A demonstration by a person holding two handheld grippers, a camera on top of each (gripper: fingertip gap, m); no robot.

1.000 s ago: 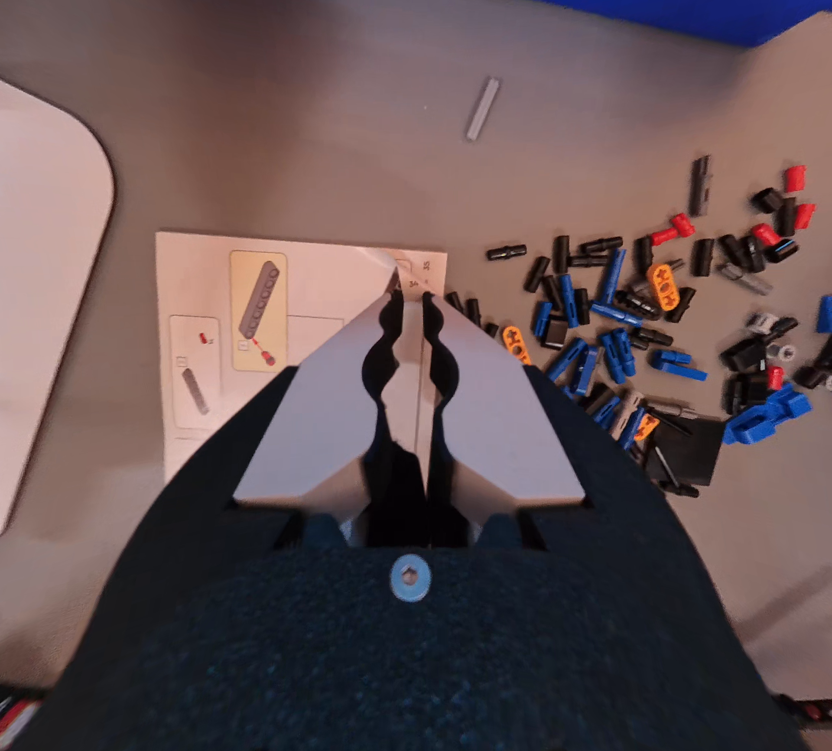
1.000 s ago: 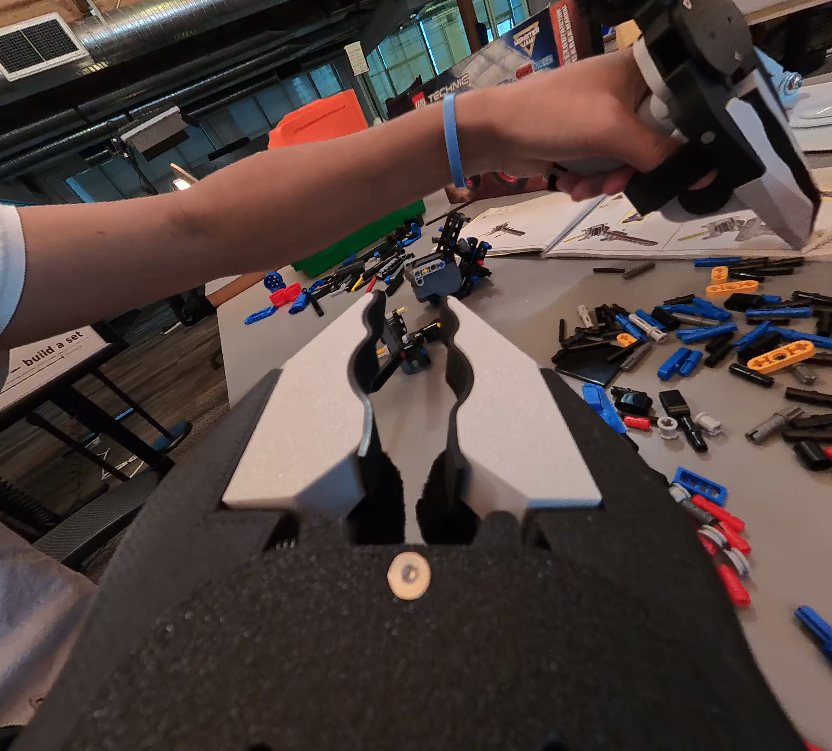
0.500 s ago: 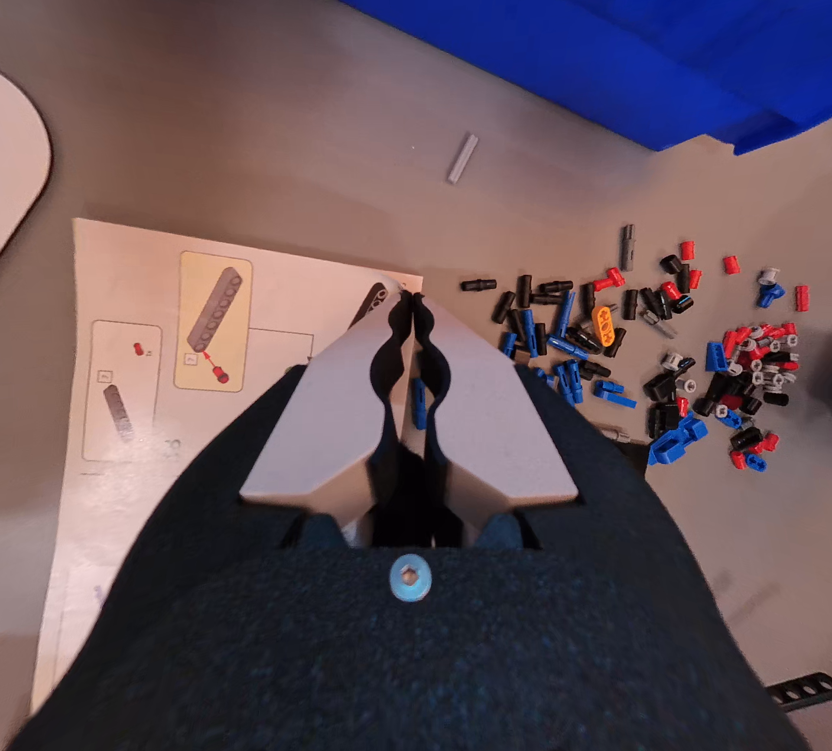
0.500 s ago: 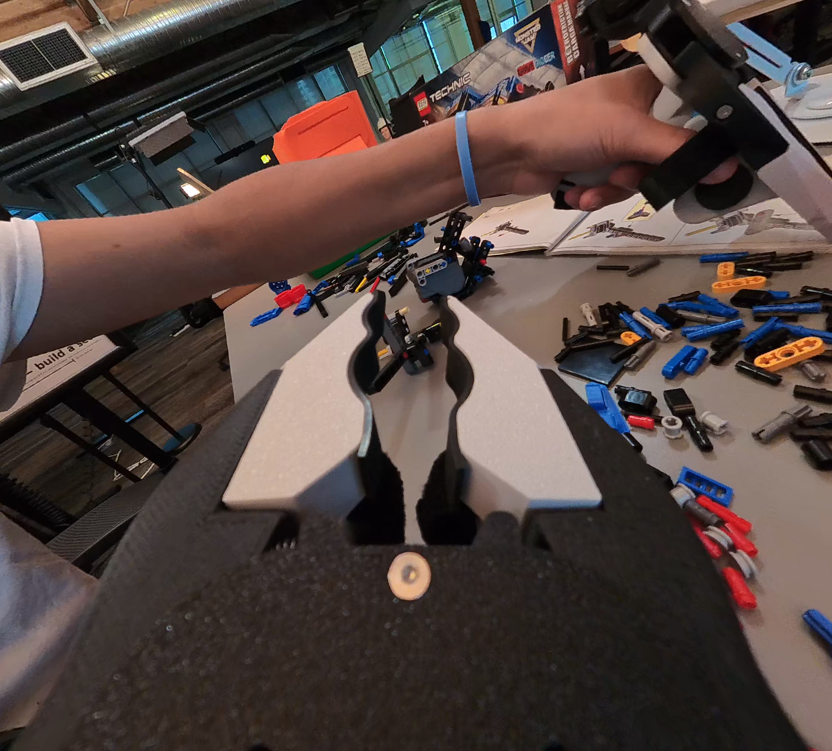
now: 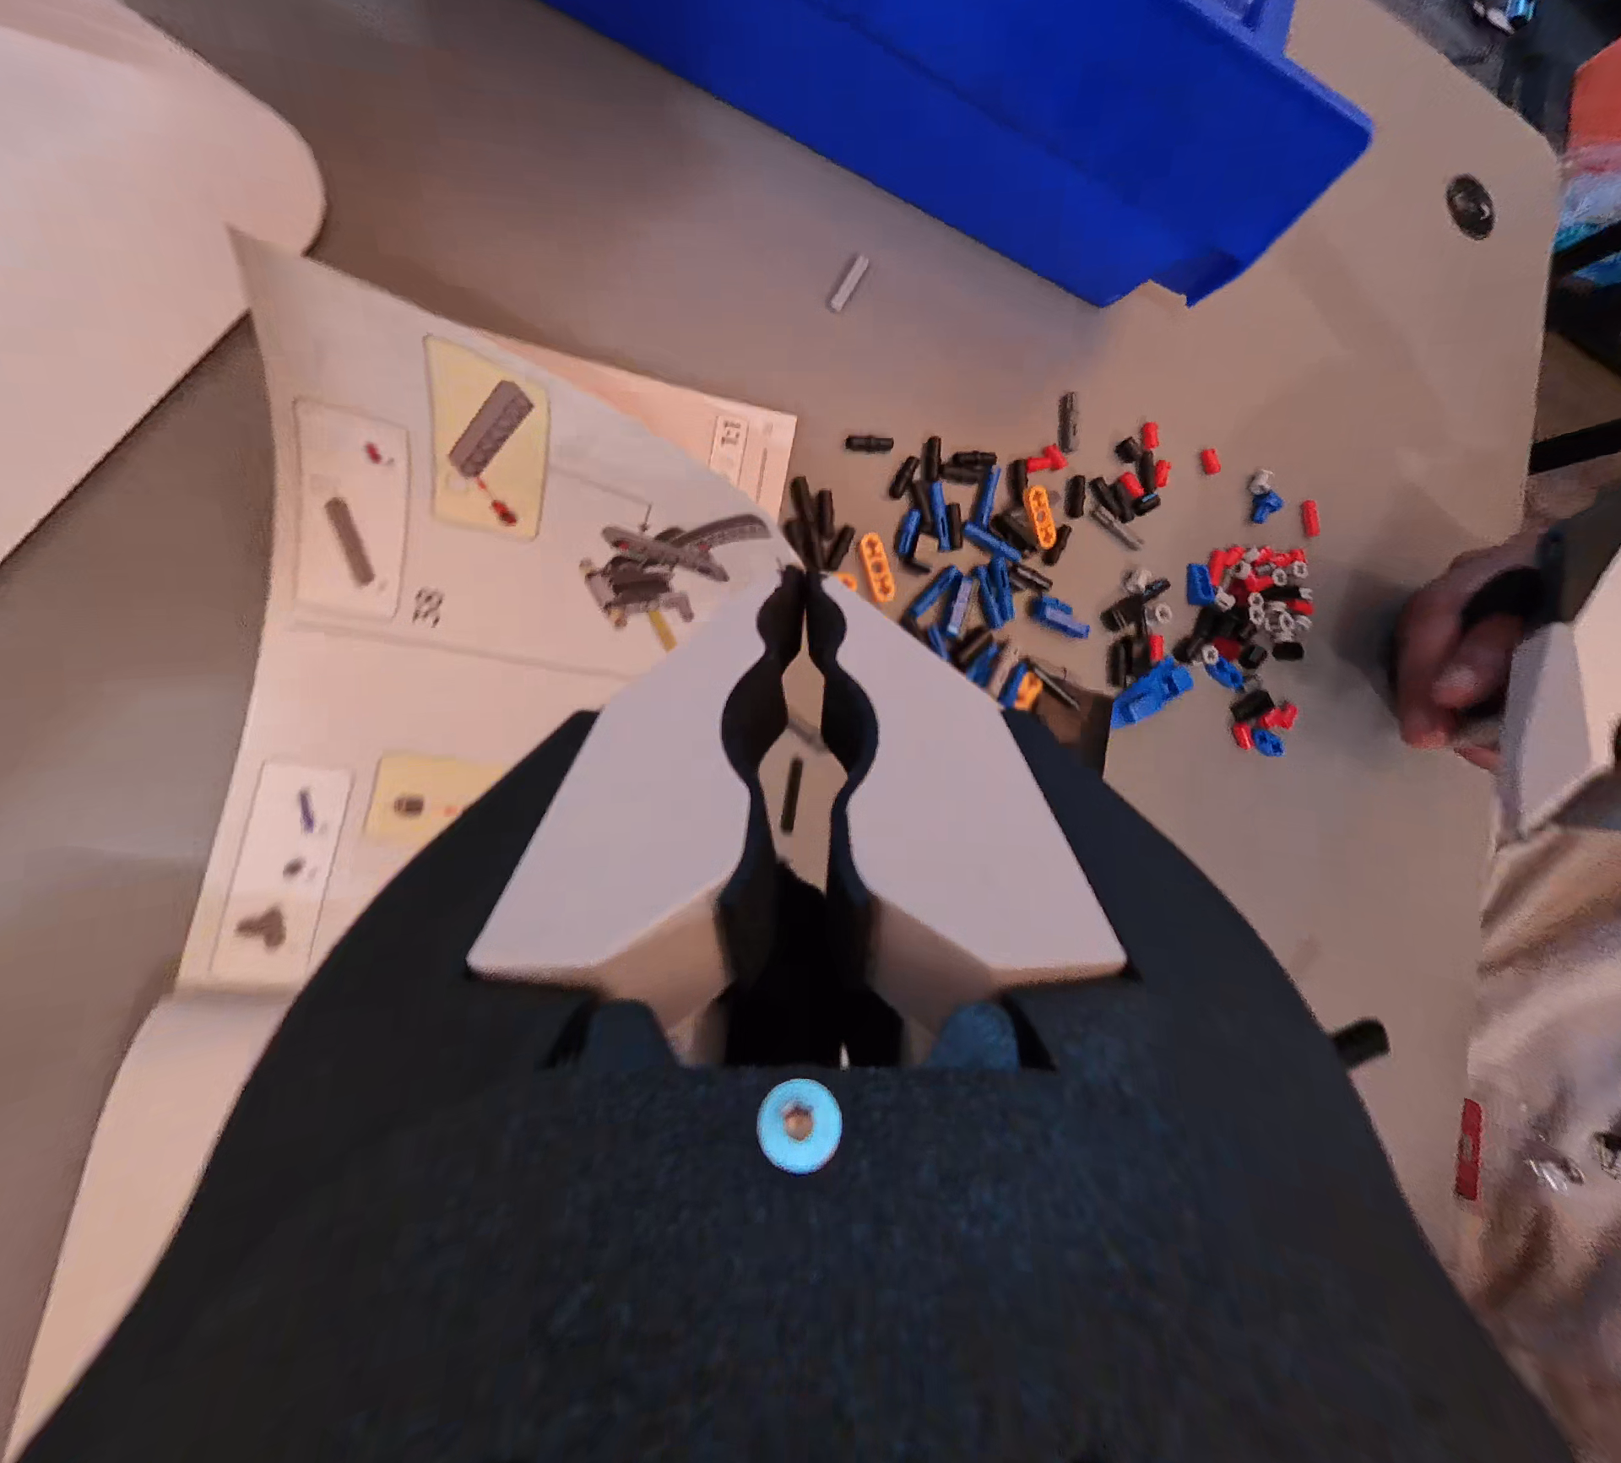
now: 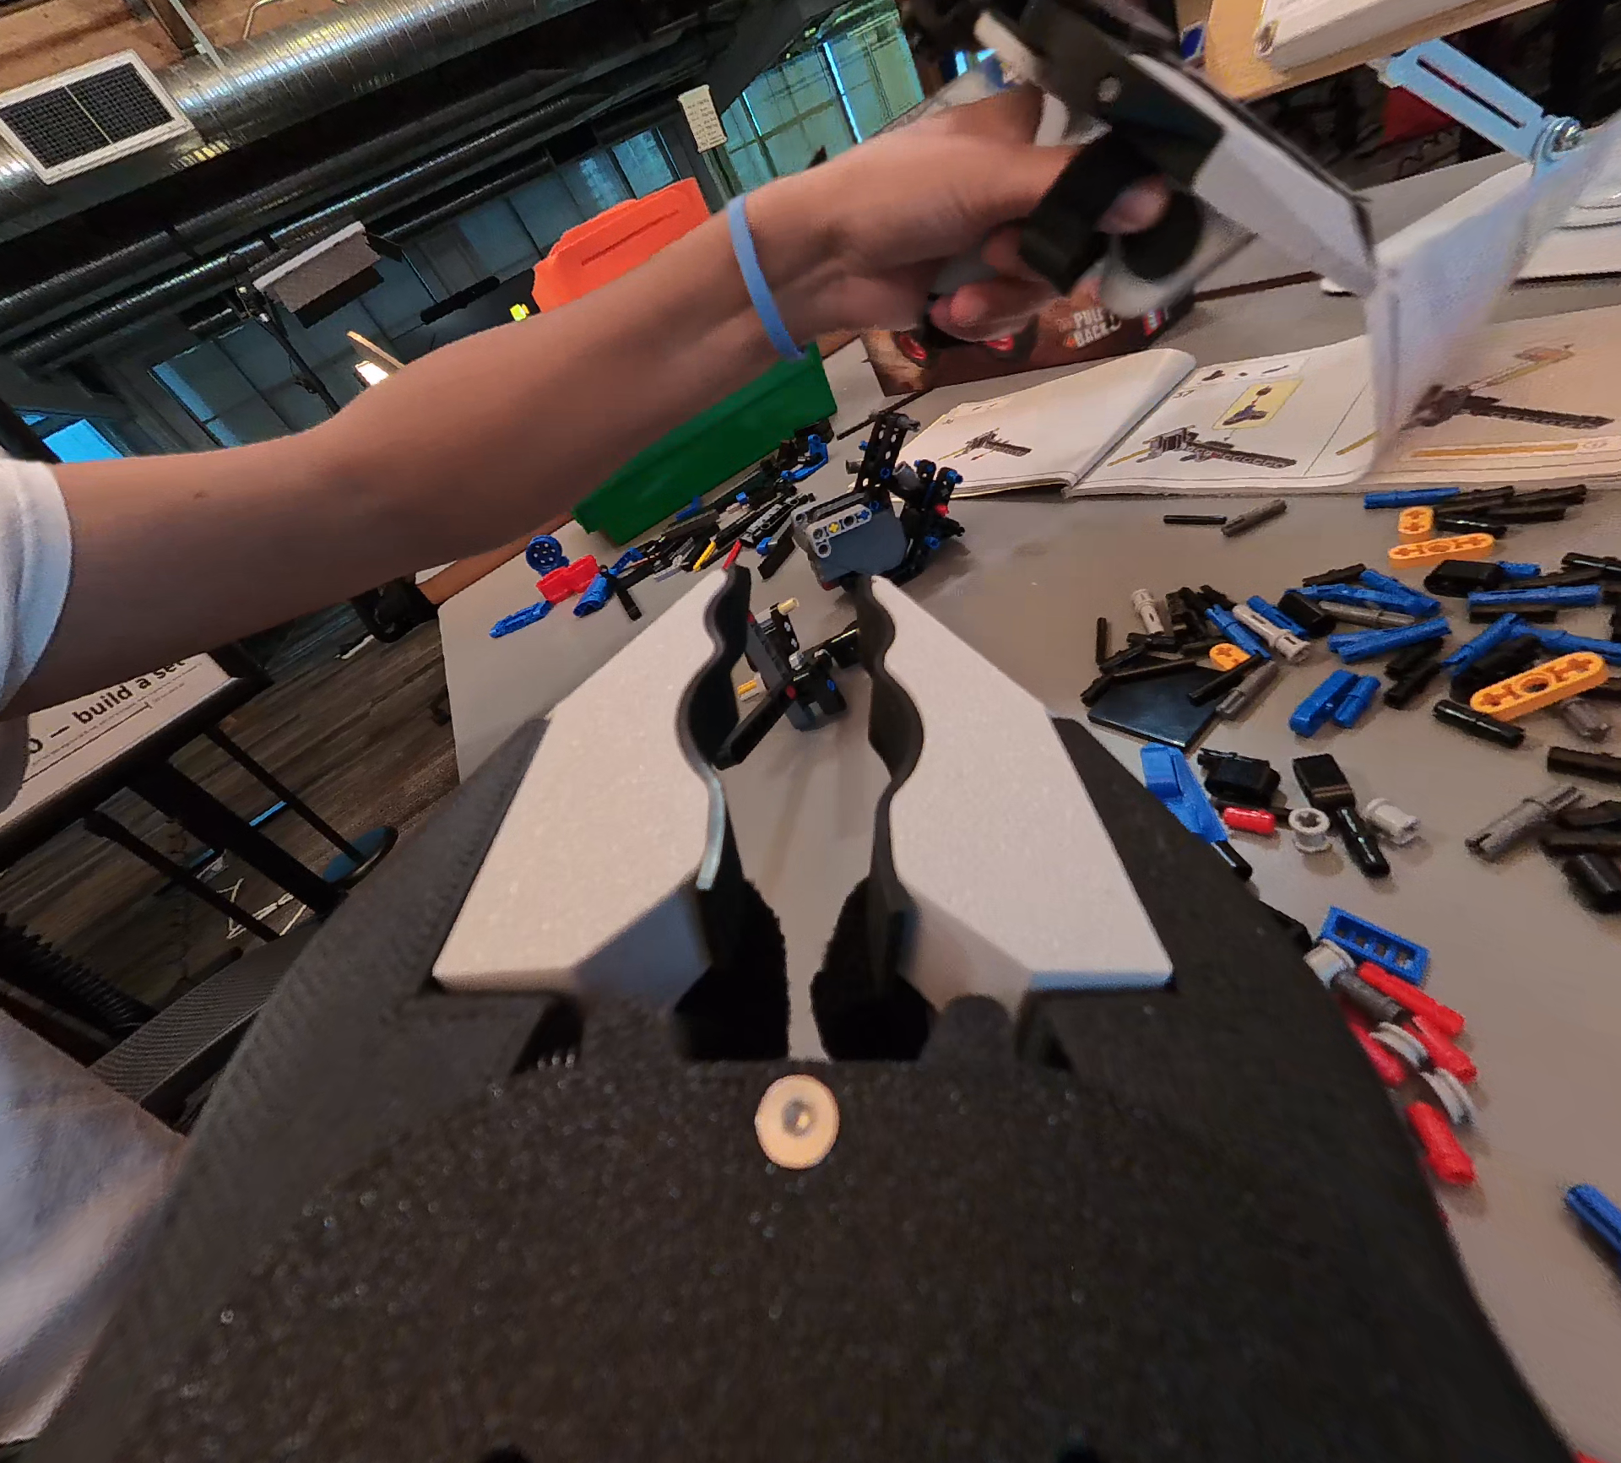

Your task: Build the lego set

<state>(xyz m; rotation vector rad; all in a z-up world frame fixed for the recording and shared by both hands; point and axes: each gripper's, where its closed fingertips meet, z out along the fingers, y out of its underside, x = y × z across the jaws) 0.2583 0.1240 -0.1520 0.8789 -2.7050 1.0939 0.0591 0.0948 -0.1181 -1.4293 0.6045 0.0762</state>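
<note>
My left gripper (image 5: pixel 805 588) is shut on the corner of a page (image 5: pixel 491 631) of the instruction booklet and holds it lifted and curled above the table. In the right wrist view the left gripper (image 6: pixel 1364 263) is raised high with that page (image 6: pixel 1438 342) hanging from its tips over the open booklet (image 6: pixel 1228 430). My right gripper (image 6: pixel 798 588) is open and empty, low over the table. A small black sub-assembly (image 6: pixel 789 684) lies on the table between its fingers. A larger partly built model (image 6: pixel 864 535) stands just beyond.
Loose blue, black, red and orange pieces (image 5: pixel 1009 544) are scattered right of the booklet, and also show in the right wrist view (image 6: pixel 1403 631). A blue bin (image 5: pixel 877 35) stands at the back. A green bin (image 6: pixel 719 438) and more pieces lie far left. The left gripper's tips are roughly 20 cm from the right gripper's. My right tips are roughly 15 cm from the larger partly built model (image 6: pixel 864 535).
My left gripper has risen and pulled back with the page corner pinched, so the page has lifted off the booklet. My right gripper has stayed where it was, still open.
</note>
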